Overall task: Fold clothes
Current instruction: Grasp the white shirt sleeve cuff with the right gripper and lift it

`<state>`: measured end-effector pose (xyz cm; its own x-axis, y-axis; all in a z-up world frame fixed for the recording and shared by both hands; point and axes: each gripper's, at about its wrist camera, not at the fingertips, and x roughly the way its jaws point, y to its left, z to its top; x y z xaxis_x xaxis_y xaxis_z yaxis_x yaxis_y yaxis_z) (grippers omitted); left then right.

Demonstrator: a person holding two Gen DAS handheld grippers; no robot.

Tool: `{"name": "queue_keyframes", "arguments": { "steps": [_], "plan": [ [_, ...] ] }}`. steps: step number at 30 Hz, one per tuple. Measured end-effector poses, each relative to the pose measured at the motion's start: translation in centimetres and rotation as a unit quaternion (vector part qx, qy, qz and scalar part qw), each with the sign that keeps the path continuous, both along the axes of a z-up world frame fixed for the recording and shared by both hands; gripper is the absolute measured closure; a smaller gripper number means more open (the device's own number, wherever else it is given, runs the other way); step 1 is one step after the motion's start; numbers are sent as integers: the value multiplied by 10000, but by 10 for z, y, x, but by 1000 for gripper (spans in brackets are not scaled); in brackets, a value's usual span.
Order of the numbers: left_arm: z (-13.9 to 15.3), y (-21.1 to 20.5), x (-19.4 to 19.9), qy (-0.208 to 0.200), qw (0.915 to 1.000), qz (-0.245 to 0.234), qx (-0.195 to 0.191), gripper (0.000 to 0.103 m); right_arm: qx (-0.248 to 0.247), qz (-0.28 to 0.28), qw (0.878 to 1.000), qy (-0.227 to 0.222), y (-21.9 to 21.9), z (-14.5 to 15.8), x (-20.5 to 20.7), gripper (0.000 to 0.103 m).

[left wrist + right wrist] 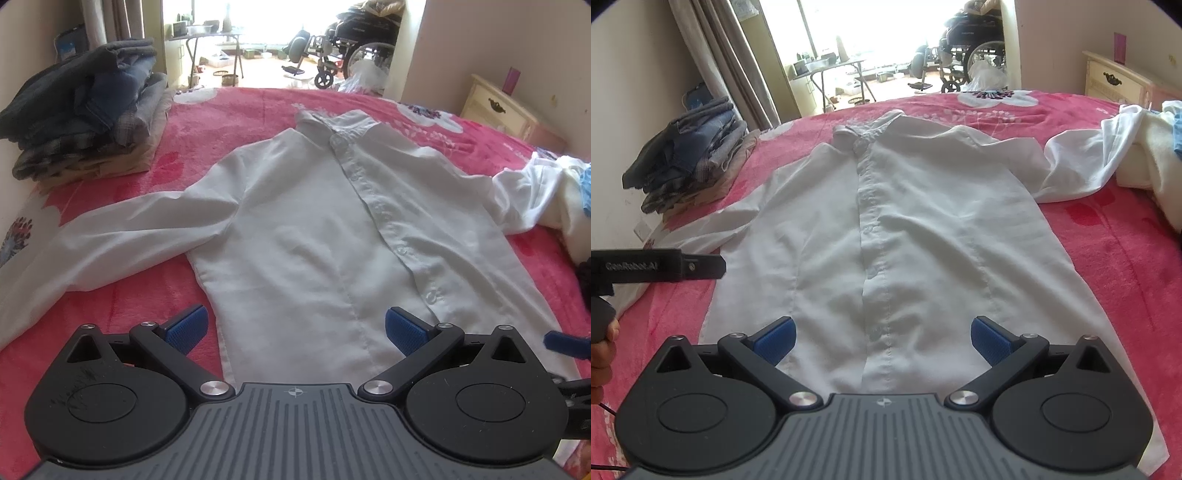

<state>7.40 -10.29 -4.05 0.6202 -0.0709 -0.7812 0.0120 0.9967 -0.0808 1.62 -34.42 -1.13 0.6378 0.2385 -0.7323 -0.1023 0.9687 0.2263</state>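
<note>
From my left wrist, my left tongs (293, 328) stand apart, empty, above the hem of the white shirt (317, 229), spread buttoned-up on the pink bed (229, 110); folded clothes (88, 110) sit at ten o'clock.

From my right wrist, my right tongs (882, 338) gape apart too, over the shirt's hem at six o'clock.
</note>
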Motion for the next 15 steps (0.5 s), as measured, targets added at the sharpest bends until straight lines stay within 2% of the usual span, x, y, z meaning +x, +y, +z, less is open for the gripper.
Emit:
{"name": "queue_keyframes", "arguments": {
  "steps": [5,10,15],
  "plan": [
    [-8,-7,14,-121,9999,-32,-91,0,125,-225,9993,-287,-28,6,5,0],
    [-18,-11,30,-148,9997,-69,-166,0,142,-672,9961,-548,-75,15,32,0],
    [-33,-11,44,-28,9998,-128,-173,1,-259,-1432,9846,-967,-139,30,78,2]
  ]
}}
